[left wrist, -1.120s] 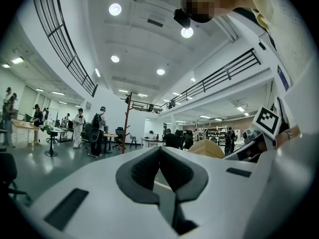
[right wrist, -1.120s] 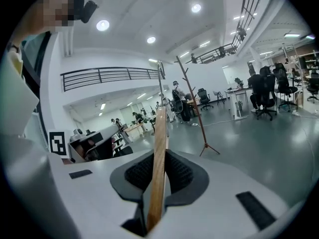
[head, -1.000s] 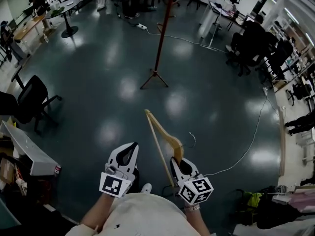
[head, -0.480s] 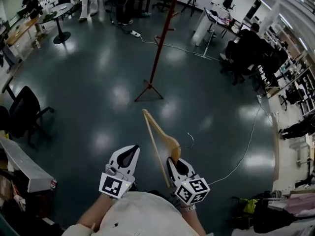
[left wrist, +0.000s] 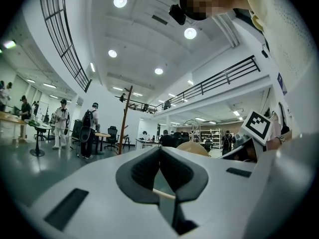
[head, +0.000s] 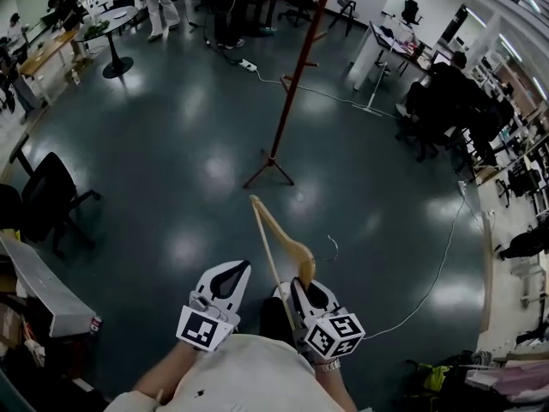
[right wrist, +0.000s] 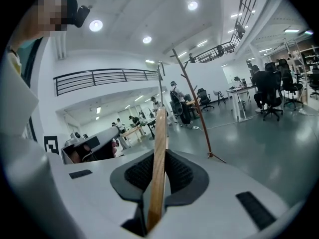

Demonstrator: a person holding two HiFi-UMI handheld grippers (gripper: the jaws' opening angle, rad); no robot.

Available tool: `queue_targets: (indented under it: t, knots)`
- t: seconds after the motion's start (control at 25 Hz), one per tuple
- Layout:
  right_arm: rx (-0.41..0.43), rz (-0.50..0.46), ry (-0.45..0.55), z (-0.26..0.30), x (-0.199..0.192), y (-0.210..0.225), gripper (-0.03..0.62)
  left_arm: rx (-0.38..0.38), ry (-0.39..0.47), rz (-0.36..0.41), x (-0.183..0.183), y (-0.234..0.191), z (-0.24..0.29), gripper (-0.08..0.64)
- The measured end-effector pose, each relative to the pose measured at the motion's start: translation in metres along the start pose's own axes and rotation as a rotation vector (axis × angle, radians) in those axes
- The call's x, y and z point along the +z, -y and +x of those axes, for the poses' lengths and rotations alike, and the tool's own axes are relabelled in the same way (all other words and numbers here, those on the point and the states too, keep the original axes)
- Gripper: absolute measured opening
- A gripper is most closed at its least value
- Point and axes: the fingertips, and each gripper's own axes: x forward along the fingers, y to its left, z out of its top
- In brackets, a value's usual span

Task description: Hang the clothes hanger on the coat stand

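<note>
A tall red-brown coat stand (head: 292, 93) rises from the dark floor ahead, its foot at mid-frame; it also shows in the right gripper view (right wrist: 197, 108) and far off in the left gripper view (left wrist: 124, 118). My right gripper (head: 303, 283) is shut on one end of a wooden clothes hanger (head: 276, 234), which points toward the stand, with its metal hook (head: 331, 247) off to the right. In the right gripper view the hanger's wood (right wrist: 159, 158) runs up between the gripper's (right wrist: 158, 176) pads. My left gripper (head: 232, 273) (left wrist: 159, 166) is held beside it, shut and empty.
A black office chair (head: 53, 187) stands at the left, with a grey bench (head: 39, 281) nearer me. A white cable (head: 433, 260) trails over the floor on the right. People, a round table (head: 116, 20) and desks (head: 386, 45) are beyond the stand.
The coat stand now reaches further up the head view and its foot sits slightly nearer. Both grippers keep their pose, the right one still holding the hanger.
</note>
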Motion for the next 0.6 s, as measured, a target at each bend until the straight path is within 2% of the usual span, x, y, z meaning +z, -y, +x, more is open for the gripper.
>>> queue_targets:
  t: [0.24,0.44,0.6]
  knots:
    - [0.067,-0.027,-0.025,0.039,0.038,0.053,0.069,0.074,-0.007,0.016,-0.008,-0.014,0.065,0.012]
    - [0.130,-0.096,-0.042,0.071,0.086,0.097,0.069,0.121,0.013,0.047,-0.004,-0.022,0.133,0.012]
    - [0.195,-0.120,-0.076,0.094,0.112,0.134,0.069,0.180,-0.056,0.040,-0.019,-0.026,0.180,0.012]
